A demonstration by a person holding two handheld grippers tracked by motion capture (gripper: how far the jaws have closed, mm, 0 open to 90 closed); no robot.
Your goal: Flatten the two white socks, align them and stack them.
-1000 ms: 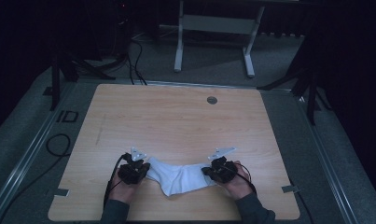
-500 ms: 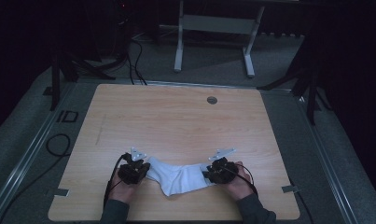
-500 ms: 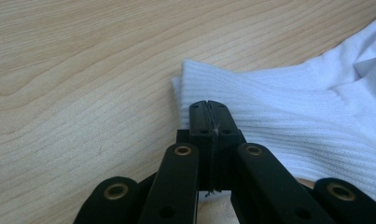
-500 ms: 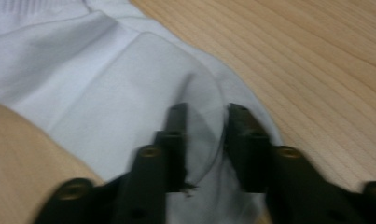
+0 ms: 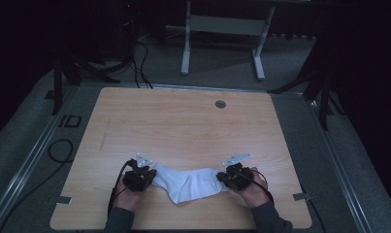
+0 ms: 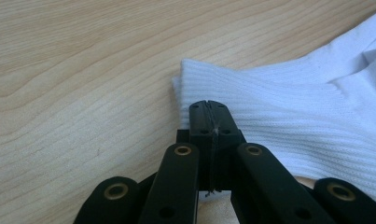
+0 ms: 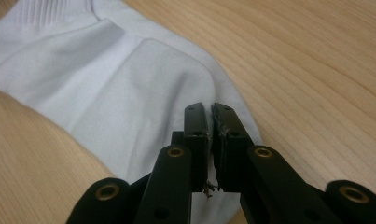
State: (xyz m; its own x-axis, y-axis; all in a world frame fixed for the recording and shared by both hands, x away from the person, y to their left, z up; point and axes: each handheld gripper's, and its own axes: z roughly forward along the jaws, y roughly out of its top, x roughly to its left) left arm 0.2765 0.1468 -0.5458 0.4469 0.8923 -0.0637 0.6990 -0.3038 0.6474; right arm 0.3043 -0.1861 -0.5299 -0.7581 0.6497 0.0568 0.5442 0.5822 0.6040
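In the high view, a white sock (image 5: 189, 183) lies on the wooden table (image 5: 183, 126) in the lower middle of the frame, stretched between the left gripper (image 5: 143, 177) at its left end and the right gripper (image 5: 230, 177) at its right end.

In the left gripper view, the black fingers (image 6: 209, 116) at lower centre are pressed together over the sock's ribbed cuff, pinching its edge.

In the right gripper view, the fingers (image 7: 195, 123) at lower centre have just been closing; a narrow slit remains between them, over the sock's smooth end, and whether they pinch the cloth I cannot tell.
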